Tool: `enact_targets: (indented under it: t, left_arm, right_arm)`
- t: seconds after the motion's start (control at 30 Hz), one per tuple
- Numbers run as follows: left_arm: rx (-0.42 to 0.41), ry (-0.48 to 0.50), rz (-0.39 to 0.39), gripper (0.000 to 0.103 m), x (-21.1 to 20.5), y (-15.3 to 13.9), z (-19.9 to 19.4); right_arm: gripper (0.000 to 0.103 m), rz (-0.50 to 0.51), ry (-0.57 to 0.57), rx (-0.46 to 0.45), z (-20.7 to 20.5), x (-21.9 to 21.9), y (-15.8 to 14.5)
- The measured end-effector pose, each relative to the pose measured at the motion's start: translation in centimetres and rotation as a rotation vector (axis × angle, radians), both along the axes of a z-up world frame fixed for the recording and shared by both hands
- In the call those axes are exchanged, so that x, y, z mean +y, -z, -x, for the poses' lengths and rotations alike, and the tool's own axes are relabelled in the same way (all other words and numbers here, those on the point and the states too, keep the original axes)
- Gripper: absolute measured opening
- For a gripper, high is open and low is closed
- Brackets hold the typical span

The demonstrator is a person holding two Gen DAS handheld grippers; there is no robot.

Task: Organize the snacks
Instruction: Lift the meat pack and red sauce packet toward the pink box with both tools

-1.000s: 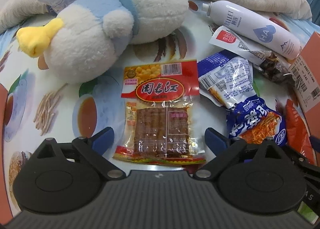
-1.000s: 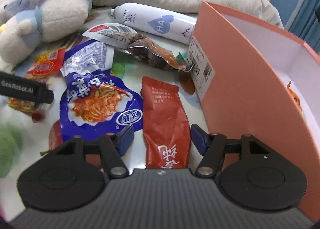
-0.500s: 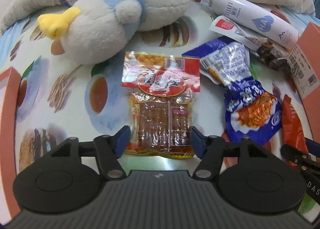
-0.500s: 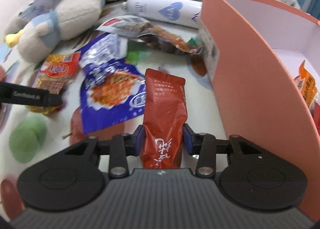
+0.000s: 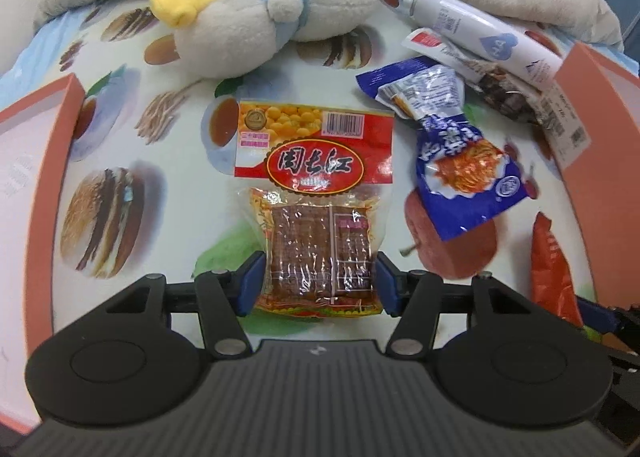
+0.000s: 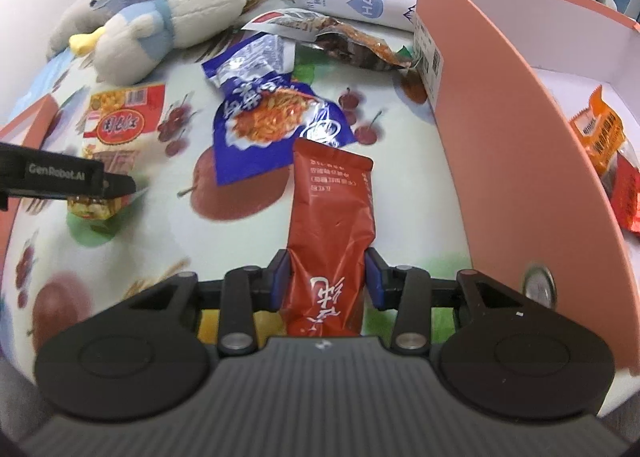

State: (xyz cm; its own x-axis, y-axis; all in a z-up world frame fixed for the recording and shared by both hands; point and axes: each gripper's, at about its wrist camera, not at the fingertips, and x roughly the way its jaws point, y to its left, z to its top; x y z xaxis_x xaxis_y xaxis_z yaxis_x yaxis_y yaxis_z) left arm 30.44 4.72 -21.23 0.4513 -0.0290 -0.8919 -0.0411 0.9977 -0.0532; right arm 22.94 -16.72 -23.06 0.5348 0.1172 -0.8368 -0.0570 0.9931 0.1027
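Note:
My left gripper (image 5: 318,281) has its jaws closing on the lower end of a red-and-yellow tofu snack packet (image 5: 316,177), and both blue pads press its sides. The packet hangs a little above the printed cloth. My right gripper (image 6: 326,277) is shut on the near end of a long red sachet (image 6: 332,209), which sticks out ahead of it beside the orange box (image 6: 500,137). In the right wrist view the left gripper (image 6: 116,185) shows at the left edge with its packet (image 6: 120,117). A blue noodle-snack bag (image 5: 464,165) lies between the two.
A second orange box (image 5: 32,161) stands at the left edge. Behind the snacks lie a plush duck (image 5: 260,17), a white spray bottle (image 5: 480,37) and a clear packet of dark snack (image 6: 340,37). Orange and red packets (image 6: 600,137) lie inside the right box.
Both grippers closed on their packets: the left on the tofu packet, the right on the red sachet. Both then rose and drew back, lifting the packets off the cloth.

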Motion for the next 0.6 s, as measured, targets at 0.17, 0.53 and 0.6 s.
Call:
enact_targets:
  t: [0.17,0.53,0.6]
  left_arm:
    - [-0.040,-0.005,0.005,0.062,-0.2,-2.0,2.0]
    - [-0.123,-0.008,0.049,0.062,-2.1,-5.9,4.8]
    - [-0.140,-0.005,0.056,0.062,-2.5,-6.8,5.0]
  right_arm:
    - [0.042,-0.019,-0.006,-0.011,1.4,-0.1,-0.9]
    - [0.042,-0.048,-0.007,-0.095,3.3,-1.2,-4.5]
    - [0.042,-0.055,-0.010,-0.108,3.4,-1.4,-5.3]
